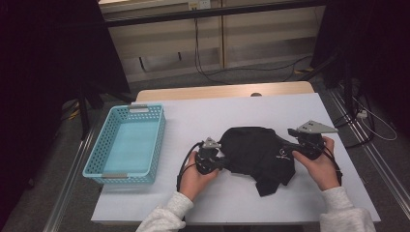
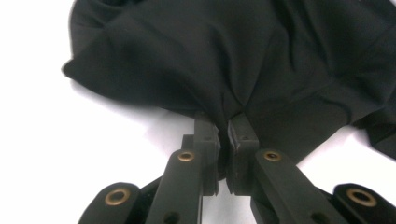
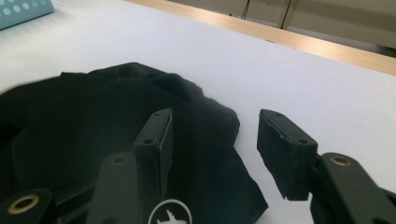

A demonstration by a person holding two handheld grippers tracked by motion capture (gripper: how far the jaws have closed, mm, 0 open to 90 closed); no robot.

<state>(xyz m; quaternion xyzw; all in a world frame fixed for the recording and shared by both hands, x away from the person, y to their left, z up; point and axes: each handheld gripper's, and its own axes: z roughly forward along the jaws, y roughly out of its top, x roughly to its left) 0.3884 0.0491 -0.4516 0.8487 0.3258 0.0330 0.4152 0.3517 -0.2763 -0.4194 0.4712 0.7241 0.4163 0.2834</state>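
Note:
A crumpled black garment (image 1: 258,150) lies on the white table cover (image 1: 217,111), right of centre. My left gripper (image 1: 223,162) is at the garment's left edge; in the left gripper view its jaws (image 2: 224,122) are shut on a pinched fold of the black cloth (image 2: 224,56). My right gripper (image 1: 290,152) is at the garment's right side. In the right gripper view it (image 3: 215,126) stands open just above the cloth (image 3: 93,121), one jaw over the fabric and the other over bare table. A small white logo (image 3: 170,214) shows on the cloth beneath it.
A light blue plastic basket (image 1: 121,177) stands at the table's left side with nothing in it; its corner (image 3: 23,9) shows in the right gripper view. The table's wooden far edge (image 1: 222,91) runs behind. Cables lie on the floor beyond.

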